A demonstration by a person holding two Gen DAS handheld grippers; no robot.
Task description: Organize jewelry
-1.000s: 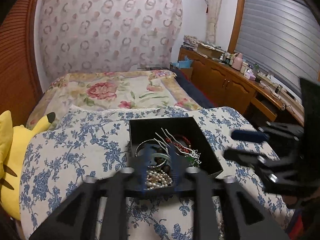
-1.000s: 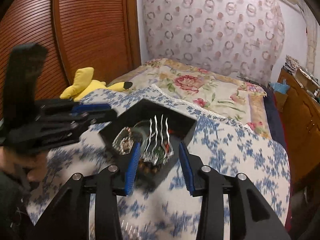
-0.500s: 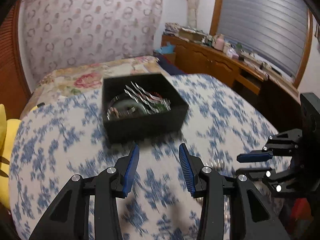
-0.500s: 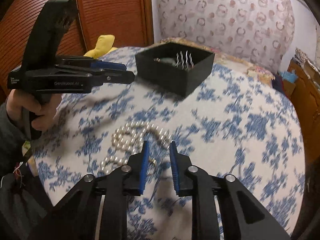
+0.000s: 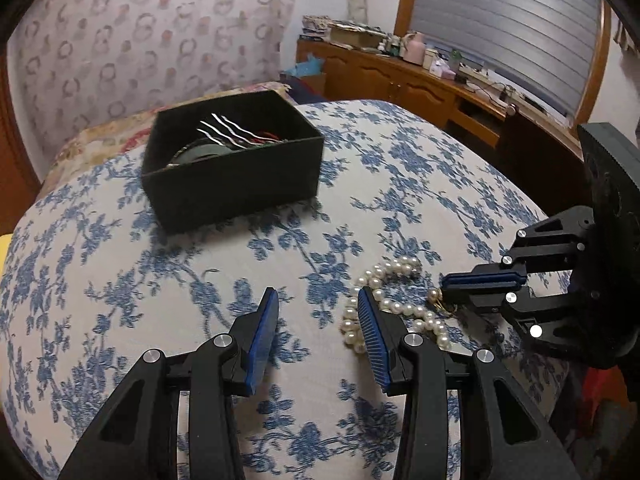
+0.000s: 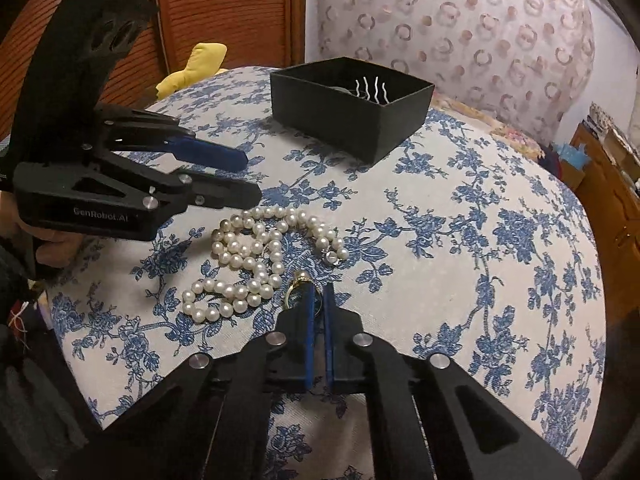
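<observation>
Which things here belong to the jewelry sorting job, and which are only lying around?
Job: pearl necklace; gold ring pinched by right gripper; black box of jewelry; left gripper, open.
Lying around: yellow plush toy; clutter on the wooden dresser.

From my right tongs [image 6: 317, 300] I see a gold ring [image 6: 298, 285] pinched at the tips, but my own blue pads hide most of its band, so I cannot tell its shape. Ahead of them, the near wall of the black box [image 6: 352, 100] hides everything inside except some wavy silver prongs [image 6: 370, 88]. From my left tongs [image 5: 318, 312], my right-side finger covers part of the pearl necklace [image 5: 394, 308]. The box's contents [image 5: 232, 140] are a dim tangle there; I cannot sort them out. The small things on the wooden counter [image 5: 432, 60] far ahead on the right are too small to name.
</observation>
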